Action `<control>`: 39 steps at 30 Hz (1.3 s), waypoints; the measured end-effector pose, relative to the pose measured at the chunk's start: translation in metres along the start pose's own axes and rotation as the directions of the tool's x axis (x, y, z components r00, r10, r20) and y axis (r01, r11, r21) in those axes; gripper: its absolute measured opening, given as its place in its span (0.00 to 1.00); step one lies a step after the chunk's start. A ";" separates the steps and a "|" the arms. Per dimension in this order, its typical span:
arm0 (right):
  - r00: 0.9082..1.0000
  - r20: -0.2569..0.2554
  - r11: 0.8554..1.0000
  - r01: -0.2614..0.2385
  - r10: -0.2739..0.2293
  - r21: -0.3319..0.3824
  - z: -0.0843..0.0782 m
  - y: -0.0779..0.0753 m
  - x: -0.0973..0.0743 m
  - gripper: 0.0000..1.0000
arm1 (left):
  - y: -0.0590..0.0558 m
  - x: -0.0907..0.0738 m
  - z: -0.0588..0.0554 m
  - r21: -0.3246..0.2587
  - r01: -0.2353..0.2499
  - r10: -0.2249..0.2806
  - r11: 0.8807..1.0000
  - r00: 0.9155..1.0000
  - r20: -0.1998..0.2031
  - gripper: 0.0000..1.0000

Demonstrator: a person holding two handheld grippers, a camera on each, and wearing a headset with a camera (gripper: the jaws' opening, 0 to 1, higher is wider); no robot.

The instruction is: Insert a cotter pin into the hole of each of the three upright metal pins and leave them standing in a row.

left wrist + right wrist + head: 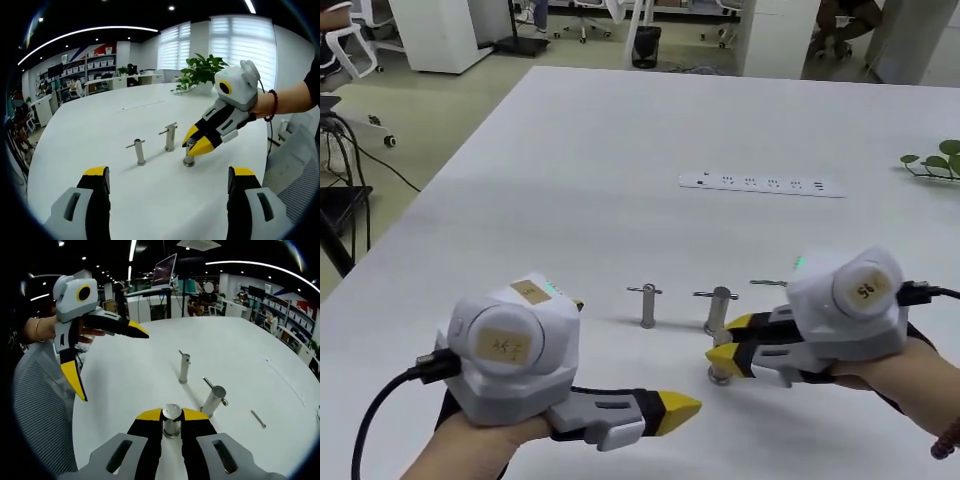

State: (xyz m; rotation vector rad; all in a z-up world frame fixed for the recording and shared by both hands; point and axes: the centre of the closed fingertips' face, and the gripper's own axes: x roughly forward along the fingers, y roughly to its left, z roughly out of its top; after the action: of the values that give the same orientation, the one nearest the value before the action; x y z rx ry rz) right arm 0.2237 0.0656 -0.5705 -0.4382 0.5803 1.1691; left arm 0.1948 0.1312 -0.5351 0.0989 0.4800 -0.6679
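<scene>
Near table edge: right gripper clamps bare pin.
Right gripper view: loose cotter pin, maybe.
Left gripper: open, empty.
Behind: power strip.

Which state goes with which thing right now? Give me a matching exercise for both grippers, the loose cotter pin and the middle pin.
Things:
1. left gripper
2. right gripper
3. loose cotter pin
4. middle pin

States:
A. lies flat on the table
B. stands upright, already pinned
C. jaws open, holding nothing
D. shut on the nearest pin

Pairs: 1-C, 2-D, 3-A, 4-B
</scene>
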 end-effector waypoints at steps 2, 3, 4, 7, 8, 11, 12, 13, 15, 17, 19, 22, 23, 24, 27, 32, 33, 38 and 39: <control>1.000 0.004 1.000 -0.005 0.005 -0.002 0.001 0.001 0.001 0.08 | 0.000 0.000 0.000 -0.001 0.001 -0.001 1.000 1.000 0.001 0.98; 1.000 0.008 1.000 -0.009 0.009 -0.001 0.002 0.002 0.001 0.08 | 0.000 0.000 0.000 -0.001 0.000 0.000 1.000 1.000 0.002 0.98; 1.000 0.011 1.000 -0.011 0.011 -0.003 0.002 0.003 0.002 0.08 | 0.000 0.000 0.000 0.000 0.001 -0.001 1.000 1.000 0.002 0.98; 1.000 0.021 1.000 -0.022 0.022 0.002 0.001 0.004 0.002 0.08 | 0.000 0.000 0.000 0.003 0.002 -0.002 1.000 1.000 0.000 0.98; 0.999 0.023 1.000 -0.027 0.027 0.005 0.000 0.004 0.002 0.08 | 0.000 0.000 0.000 0.004 0.002 -0.002 1.000 1.000 -0.001 0.98; 0.999 0.036 0.999 -0.032 0.032 -0.013 0.002 0.005 0.001 0.09 | -0.002 0.000 -0.001 0.010 0.004 -0.004 1.000 1.000 -0.005 0.98; 0.999 0.037 0.999 -0.035 0.035 -0.017 0.002 0.006 0.000 0.09 | -0.002 0.000 -0.001 0.011 0.005 -0.005 1.000 1.000 -0.006 0.98; 0.999 0.038 0.999 -0.038 0.039 -0.020 0.002 0.006 0.001 0.09 | -0.002 0.001 -0.001 0.012 0.006 -0.006 1.000 1.000 -0.006 0.98; 0.998 0.040 0.999 -0.043 0.044 -0.023 0.002 0.006 0.000 0.09 | -0.003 0.001 -0.001 0.012 0.009 -0.009 1.000 1.000 -0.006 0.98; 0.998 0.041 0.999 -0.050 0.050 -0.022 0.002 0.007 0.000 0.09 | -0.004 0.001 -0.002 0.016 0.011 -0.011 1.000 1.000 -0.010 0.98; 0.999 0.017 0.998 -0.046 0.047 -0.053 -0.002 0.007 0.002 0.09 | -0.004 0.001 -0.002 0.019 0.011 -0.011 1.000 1.000 -0.011 0.98; 0.999 -0.042 0.993 -0.038 0.034 -0.112 -0.014 0.009 0.007 0.09 | -0.003 0.001 -0.002 0.016 0.010 -0.010 1.000 1.000 -0.011 0.98; 0.999 -0.040 0.994 -0.041 0.037 -0.105 -0.015 0.010 0.008 0.10 | -0.003 0.001 -0.002 0.016 0.009 -0.009 1.000 1.000 -0.011 0.98; 0.998 -0.041 0.994 -0.044 0.040 -0.100 -0.016 0.010 0.008 0.11 | -0.003 0.000 -0.002 0.015 0.007 -0.007 1.000 1.000 -0.011 0.98; 0.999 -0.035 0.995 -0.040 0.037 -0.095 -0.015 0.009 0.008 0.11 | -0.002 0.000 -0.002 0.014 0.005 -0.005 1.000 1.000 -0.011 0.98; 0.999 -0.021 0.996 -0.042 0.040 -0.081 -0.014 0.010 0.008 0.12 | -0.002 0.000 -0.003 0.013 0.004 -0.004 1.000 1.000 -0.012 0.98; 0.999 -0.017 0.996 -0.044 0.043 -0.072 -0.014 0.011 0.008 0.13 | -0.002 0.000 -0.003 0.014 0.004 -0.004 1.000 1.000 -0.013 0.98; 0.998 0.015 0.999 -0.054 0.054 -0.007 -0.010 0.015 0.006 0.18 | -0.002 0.000 -0.002 0.011 0.005 -0.004 1.000 1.000 -0.010 0.98; 0.998 0.025 0.998 -0.056 0.056 -0.002 -0.008 0.015 0.005 0.19 | -0.002 0.000 -0.003 0.011 0.004 -0.004 1.000 1.000 -0.010 0.98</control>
State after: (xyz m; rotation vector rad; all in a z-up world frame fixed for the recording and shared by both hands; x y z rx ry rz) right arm 0.2091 0.0696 -0.5801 -0.4098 0.5734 1.2265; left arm 0.1926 0.1305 -0.5372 0.1119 0.4862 -0.6746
